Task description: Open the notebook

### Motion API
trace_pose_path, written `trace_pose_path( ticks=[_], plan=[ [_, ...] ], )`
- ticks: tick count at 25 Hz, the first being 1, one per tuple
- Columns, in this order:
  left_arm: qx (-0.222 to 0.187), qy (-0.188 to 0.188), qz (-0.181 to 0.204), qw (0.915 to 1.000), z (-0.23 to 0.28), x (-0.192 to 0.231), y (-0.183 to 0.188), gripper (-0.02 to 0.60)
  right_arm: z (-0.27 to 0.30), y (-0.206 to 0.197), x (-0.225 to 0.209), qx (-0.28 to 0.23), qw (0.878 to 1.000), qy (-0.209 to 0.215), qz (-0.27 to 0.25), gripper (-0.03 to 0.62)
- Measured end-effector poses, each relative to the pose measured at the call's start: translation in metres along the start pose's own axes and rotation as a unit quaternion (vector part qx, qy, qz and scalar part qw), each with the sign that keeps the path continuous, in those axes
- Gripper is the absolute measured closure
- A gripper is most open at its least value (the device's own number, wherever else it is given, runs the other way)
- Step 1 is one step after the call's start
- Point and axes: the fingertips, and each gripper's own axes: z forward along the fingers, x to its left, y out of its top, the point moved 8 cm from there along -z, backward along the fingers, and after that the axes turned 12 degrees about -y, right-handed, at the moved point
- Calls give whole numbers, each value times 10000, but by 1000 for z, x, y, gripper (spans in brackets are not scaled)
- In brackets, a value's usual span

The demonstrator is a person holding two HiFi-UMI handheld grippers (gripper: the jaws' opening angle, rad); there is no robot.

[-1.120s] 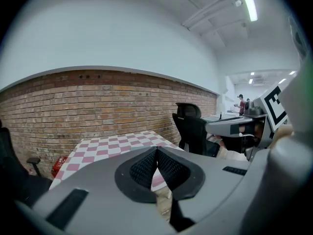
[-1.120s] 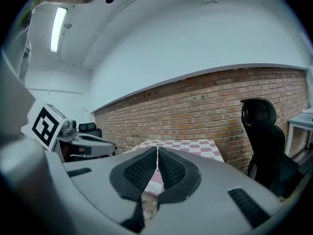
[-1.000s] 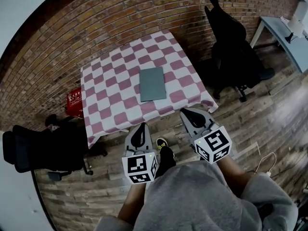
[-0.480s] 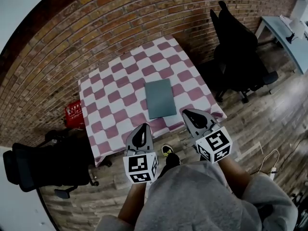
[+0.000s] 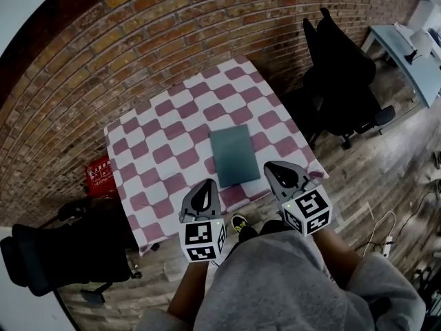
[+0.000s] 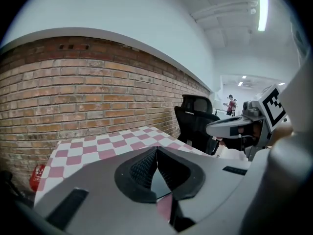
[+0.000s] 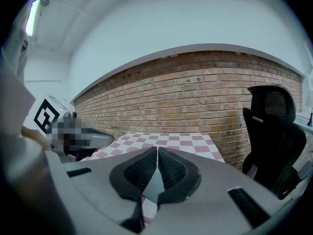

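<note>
The person is holding the left gripper (image 5: 205, 183) and the right gripper (image 5: 274, 168) side by side at the near edge of the table (image 5: 141, 158). Each has its jaws pressed together with nothing between them. The grey-green notebook (image 5: 234, 154) is lying closed and flat on the pink-and-white checked cloth, just beyond and between the two grippers, with neither touching it.
</note>
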Motion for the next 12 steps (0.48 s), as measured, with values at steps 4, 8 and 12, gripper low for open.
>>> trace_pose_path(
  ticks=[4, 8, 12],
  plan=[
    [122, -153, -81, 9998, 11, 7, -1, 569, 10, 0, -3, 122, 9999, -94, -27, 566],
    [255, -274, -114, 9992, 24, 7, -2, 569, 14, 0, -9, 191, 9997, -121, -41, 566],
    [390, -221, -186, 9988, 39, 7, 0, 568, 21, -1, -20, 255, 9996, -81, -45, 566]
  ],
)
